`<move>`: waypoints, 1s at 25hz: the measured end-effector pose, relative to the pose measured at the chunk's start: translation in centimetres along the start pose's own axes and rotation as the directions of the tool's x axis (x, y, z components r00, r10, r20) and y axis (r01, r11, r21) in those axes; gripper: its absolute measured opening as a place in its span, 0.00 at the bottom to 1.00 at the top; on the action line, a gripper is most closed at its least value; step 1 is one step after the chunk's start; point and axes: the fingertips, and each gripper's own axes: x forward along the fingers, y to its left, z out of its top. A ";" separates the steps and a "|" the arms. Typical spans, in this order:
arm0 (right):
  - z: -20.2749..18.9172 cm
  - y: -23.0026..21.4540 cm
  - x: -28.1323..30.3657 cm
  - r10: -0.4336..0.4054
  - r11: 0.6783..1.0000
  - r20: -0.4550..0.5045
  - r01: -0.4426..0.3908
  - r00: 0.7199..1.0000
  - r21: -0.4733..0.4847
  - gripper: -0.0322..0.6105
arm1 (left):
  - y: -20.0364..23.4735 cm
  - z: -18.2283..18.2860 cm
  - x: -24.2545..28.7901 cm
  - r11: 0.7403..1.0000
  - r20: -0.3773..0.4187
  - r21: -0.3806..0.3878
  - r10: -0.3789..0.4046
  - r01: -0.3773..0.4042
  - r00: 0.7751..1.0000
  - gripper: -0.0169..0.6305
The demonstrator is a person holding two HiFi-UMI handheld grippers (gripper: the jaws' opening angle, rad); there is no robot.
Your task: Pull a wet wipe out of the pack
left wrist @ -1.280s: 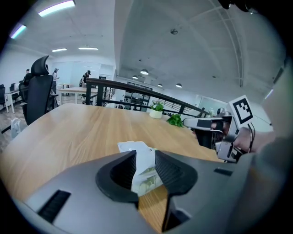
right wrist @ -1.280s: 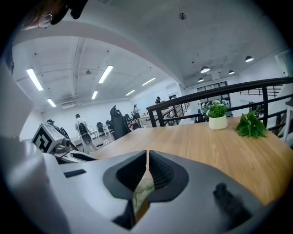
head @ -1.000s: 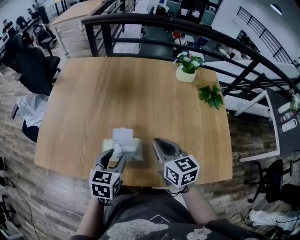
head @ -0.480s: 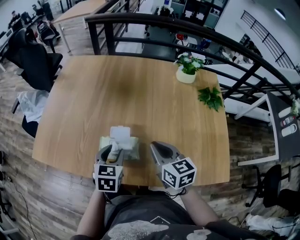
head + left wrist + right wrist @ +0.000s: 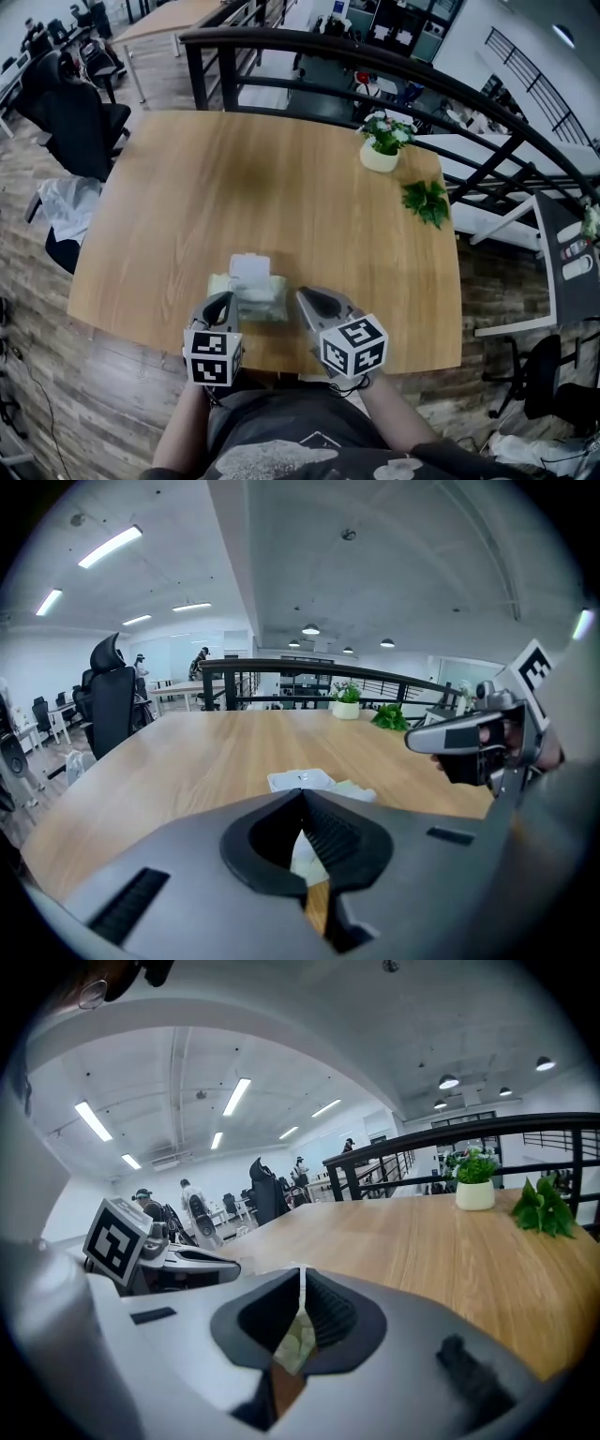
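Note:
The pale green wipe pack (image 5: 255,292) lies near the front edge of the wooden table (image 5: 234,169), its white lid (image 5: 249,267) flipped open. My left gripper (image 5: 223,300) sits at the pack's near left corner. Its jaws have just closed, and they are shut on the white wet wipe (image 5: 304,853), which shows in the hollow behind the tips (image 5: 302,797). My right gripper (image 5: 306,298) is shut with nothing in it, just right of the pack. Through its hollow a bit of the pack (image 5: 295,1342) shows.
A potted plant (image 5: 381,148) and a loose leafy sprig (image 5: 427,202) stand at the table's far right. A dark railing (image 5: 375,66) runs behind the table. Office chairs (image 5: 75,122) stand to the left. The table's front edge is just under my grippers.
The left jaws stood open around the wipe sticking out of the pack and have closed. The wipe tuft is now hidden by them. Both grippers shifted slightly.

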 end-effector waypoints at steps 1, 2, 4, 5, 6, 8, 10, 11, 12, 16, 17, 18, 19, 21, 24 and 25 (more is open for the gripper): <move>0.0 0.1 0.2 0.000 1.000 -0.003 0.000 1.000 -0.002 0.10 | 0.3 0.0 0.0 1.000 0.000 -0.003 -0.002 0.002 1.000 0.05; -0.1 0.2 0.4 0.000 1.000 -0.007 0.000 1.000 -0.003 0.10 | 0.6 -0.1 0.0 1.000 -0.001 -0.009 -0.005 0.005 1.000 0.05; -0.3 0.4 0.8 0.001 1.000 -0.018 -0.001 1.000 -0.001 0.10 | 1.0 -0.1 -0.1 1.000 0.001 -0.025 -0.010 0.010 1.000 0.05; -0.4 0.5 1.0 0.002 1.000 -0.024 -0.002 1.000 0.002 0.10 | 1.3 -0.1 -0.1 0.999 0.002 -0.031 -0.012 0.012 1.000 0.05; -0.5 0.6 1.2 0.003 1.000 -0.029 -0.003 1.000 0.004 0.10 | 1.4 0.0 -0.1 0.999 0.004 -0.034 -0.016 0.016 1.000 0.05; -0.6 0.9 1.6 0.003 1.000 -0.035 -0.002 0.999 0.006 0.10 | 1.6 0.1 -0.1 0.999 0.008 -0.037 -0.026 0.026 1.000 0.05; -0.7 1.2 2.0 -0.001 1.000 -0.044 0.001 0.999 0.000 0.10 | 1.8 0.1 -0.1 0.999 0.009 -0.038 -0.033 0.034 0.999 0.05; -0.8 1.3 2.2 -0.002 1.000 -0.055 0.001 0.999 -0.005 0.10 | 1.8 0.2 -0.2 0.999 0.008 -0.036 -0.038 0.038 0.999 0.05; -1.0 1.5 2.4 0.002 1.000 -0.070 -0.003 0.998 -0.010 0.10 | 1.9 0.2 -0.2 0.999 0.006 -0.034 -0.043 0.043 0.999 0.05; -2.2 2.5 3.2 0.056 0.998 -0.132 -0.058 0.990 -0.012 0.10 | 1.9 0.0 -0.1 0.998 0.000 -0.023 -0.060 0.060 0.998 0.05; -2.4 2.7 3.3 0.059 0.998 -0.140 -0.061 0.988 -0.015 0.10 | 1.9 0.0 -0.1 0.998 -0.001 -0.021 -0.063 0.063 0.998 0.05; -2.5 2.8 3.5 0.057 0.998 -0.147 -0.060 0.987 -0.019 0.10 | 1.9 -0.1 -0.1 0.998 -0.002 -0.018 -0.066 0.066 0.998 0.05; -2.6 2.8 3.7 0.054 0.998 -0.154 -0.058 0.987 -0.023 0.10 | 2.0 -0.1 -0.1 0.997 -0.003 -0.016 -0.070 0.069 0.998 0.05; -2.7 3.0 4.2 0.053 0.998 -0.166 -0.059 0.985 -0.029 0.10 | 2.1 -0.1 -0.1 0.997 -0.004 -0.016 -0.080 0.080 0.997 0.05; -2.8 3.7 5.0 0.064 0.996 -0.186 -0.074 0.980 -0.046 0.10 | 2.1 -0.1 -0.1 0.995 -0.006 -0.011 -0.095 0.095 0.995 0.05; -2.9 3.9 5.2 0.067 0.995 -0.192 -0.079 0.979 -0.054 0.10 | 2.1 -0.2 -0.2 0.995 -0.007 -0.008 -0.099 0.099 0.995 0.05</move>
